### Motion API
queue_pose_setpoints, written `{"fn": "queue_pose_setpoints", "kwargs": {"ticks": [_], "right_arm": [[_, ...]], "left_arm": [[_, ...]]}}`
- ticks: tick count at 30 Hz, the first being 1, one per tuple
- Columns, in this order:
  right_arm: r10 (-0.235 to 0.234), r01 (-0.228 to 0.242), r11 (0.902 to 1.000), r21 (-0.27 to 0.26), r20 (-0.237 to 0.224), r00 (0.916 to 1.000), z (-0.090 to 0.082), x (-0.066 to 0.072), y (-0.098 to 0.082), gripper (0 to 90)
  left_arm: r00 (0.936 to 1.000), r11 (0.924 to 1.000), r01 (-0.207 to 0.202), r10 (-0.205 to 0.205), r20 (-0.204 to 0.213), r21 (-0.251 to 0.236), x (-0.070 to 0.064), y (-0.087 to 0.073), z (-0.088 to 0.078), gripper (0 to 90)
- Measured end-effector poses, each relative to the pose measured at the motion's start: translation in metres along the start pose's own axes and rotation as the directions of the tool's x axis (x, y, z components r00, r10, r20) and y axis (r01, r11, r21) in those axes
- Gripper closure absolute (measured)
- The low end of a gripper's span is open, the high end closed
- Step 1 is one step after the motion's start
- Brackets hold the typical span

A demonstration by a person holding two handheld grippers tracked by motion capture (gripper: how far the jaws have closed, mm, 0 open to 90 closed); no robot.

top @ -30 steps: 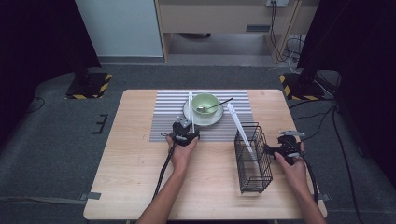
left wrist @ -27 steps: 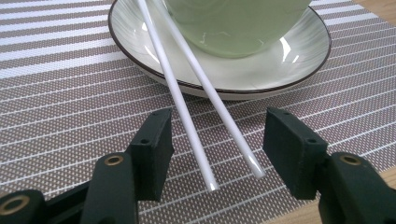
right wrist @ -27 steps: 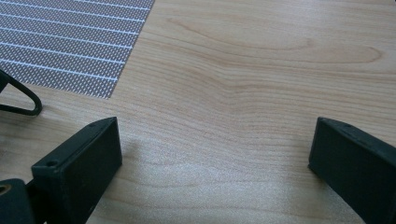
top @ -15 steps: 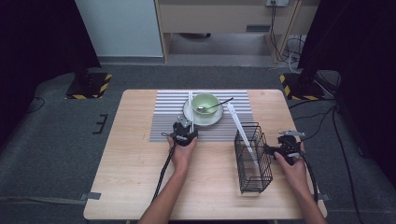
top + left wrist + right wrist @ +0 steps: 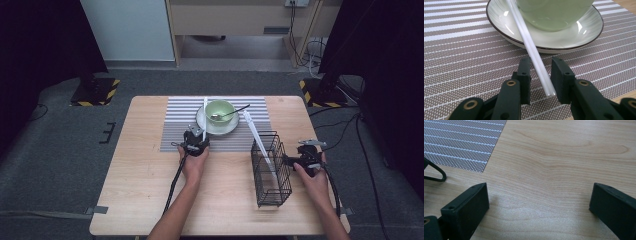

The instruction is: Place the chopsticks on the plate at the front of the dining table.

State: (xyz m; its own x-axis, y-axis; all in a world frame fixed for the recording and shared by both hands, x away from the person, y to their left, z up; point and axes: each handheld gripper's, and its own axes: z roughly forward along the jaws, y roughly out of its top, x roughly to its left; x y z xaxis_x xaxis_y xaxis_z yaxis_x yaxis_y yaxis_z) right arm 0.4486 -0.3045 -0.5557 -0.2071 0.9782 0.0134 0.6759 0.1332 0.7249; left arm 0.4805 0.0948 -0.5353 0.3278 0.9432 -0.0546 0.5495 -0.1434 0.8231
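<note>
Left gripper view: the left gripper (image 5: 541,75) has just been closing its black jaws around the pair of white plastic chopsticks (image 5: 534,51) leaning on the saucer's rim (image 5: 499,30); a gap remains on one side. Next, squeeze fully, then lift toward the black wire basket (image 5: 270,170). The right gripper (image 5: 539,202) stands wide open over bare table.

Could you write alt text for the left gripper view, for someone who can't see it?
A hand-held gripper has been closing its two black jaws around white chopsticks, a small gap left on either side. The chopsticks lean on the rim of a saucer holding a green bowl, on a striped placemat.
</note>
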Motion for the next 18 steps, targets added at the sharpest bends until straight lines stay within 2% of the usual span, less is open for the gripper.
{"fn": "queue_pose_setpoints", "kwargs": {"ticks": [6,10,13,15,18], "right_arm": [[-0.002,0.002,1.0,-0.001,0.0,1.0,0.0001,-0.0002,0.0,2.6],[-0.001,0.001,1.0,0.0,0.0,1.0,0.0,0.0,0.0,2.6],[0.0,0.0,1.0,0.0,0.0,1.0,0.0,0.0,0.0,2.6],[0.0,0.0,1.0,0.0,0.0,1.0,0.0,0.0,0.0,2.6],[-0.001,0.001,1.0,0.0,0.0,1.0,0.0001,-0.0001,0.0,2.5]], "left_arm": [[0.9999,0.9999,-0.002,0.002,0.012,0.01,0.0004,-0.0011,0.0017,67.5],[0.9999,0.9999,-0.007,0.007,0.011,0.014,0.0008,-0.0021,0.0031,63.6],[0.9996,0.9996,-0.022,0.022,0.018,0.015,0.0005,-0.0024,0.0032,56.8],[0.9993,0.9996,-0.026,0.025,0.027,0.011,0.0009,-0.0019,0.0022,47.8],[0.9986,0.9986,-0.044,0.043,0.032,0.031,0.002,-0.0015,-0.0002,36.3]]}}
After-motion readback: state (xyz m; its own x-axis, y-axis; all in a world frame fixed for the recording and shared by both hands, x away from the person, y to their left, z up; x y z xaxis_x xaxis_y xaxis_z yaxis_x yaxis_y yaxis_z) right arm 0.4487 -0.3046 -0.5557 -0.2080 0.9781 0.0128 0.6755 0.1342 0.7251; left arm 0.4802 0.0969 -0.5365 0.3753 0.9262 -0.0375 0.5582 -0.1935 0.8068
